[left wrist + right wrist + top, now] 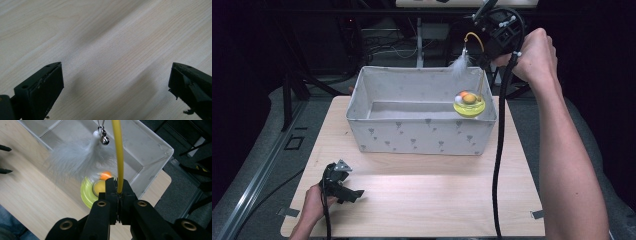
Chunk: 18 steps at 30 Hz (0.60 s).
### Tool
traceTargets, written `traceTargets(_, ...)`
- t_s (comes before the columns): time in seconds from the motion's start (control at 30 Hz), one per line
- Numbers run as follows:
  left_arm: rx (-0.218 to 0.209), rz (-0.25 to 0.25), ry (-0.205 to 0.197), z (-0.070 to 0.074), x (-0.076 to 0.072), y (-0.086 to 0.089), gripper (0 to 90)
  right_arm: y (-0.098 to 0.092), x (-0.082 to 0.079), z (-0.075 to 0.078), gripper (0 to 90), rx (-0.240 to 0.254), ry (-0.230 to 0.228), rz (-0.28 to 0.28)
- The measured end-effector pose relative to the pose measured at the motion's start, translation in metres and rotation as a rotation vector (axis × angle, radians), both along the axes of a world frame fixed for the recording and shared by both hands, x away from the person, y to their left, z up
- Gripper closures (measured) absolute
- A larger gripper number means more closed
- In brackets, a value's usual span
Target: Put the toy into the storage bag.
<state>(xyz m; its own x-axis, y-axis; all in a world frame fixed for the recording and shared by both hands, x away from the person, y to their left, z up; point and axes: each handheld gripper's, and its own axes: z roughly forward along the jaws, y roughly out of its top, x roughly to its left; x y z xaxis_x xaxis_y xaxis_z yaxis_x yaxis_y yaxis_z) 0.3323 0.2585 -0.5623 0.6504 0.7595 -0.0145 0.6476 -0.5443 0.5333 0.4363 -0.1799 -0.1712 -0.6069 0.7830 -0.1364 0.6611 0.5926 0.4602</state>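
Observation:
A cat toy hangs from my right gripper (484, 62), which is shut on its thin yellow rod (117, 152). The rod arches over to a white feather (460, 65) with a small bell (105, 140). Below the jaws sits the toy's round yellow base (469, 105) with orange balls in it, over the right end of the grey fabric box (422, 135). In the right gripper view the base (87, 192) shows behind the shut fingertips (117, 183). My left gripper (354, 195) lies on the wooden table (437, 200) at the front left, open (116, 82), with nothing between its jaws.
The box has tall soft walls and a bare grey floor (75, 130). Its near right corner (170, 151) stands close to the table's right edge. A black cable (499, 150) hangs from the right gripper across the table's right side. Dark frames and floor surround the table.

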Motion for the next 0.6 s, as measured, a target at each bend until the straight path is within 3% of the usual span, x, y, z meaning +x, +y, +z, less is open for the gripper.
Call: traceTargets(0.6,0.001,-0.002,0.0,0.0,0.0,0.0,0.0,-0.008,0.019,-0.009,88.4,0.023,-0.02,-0.056)
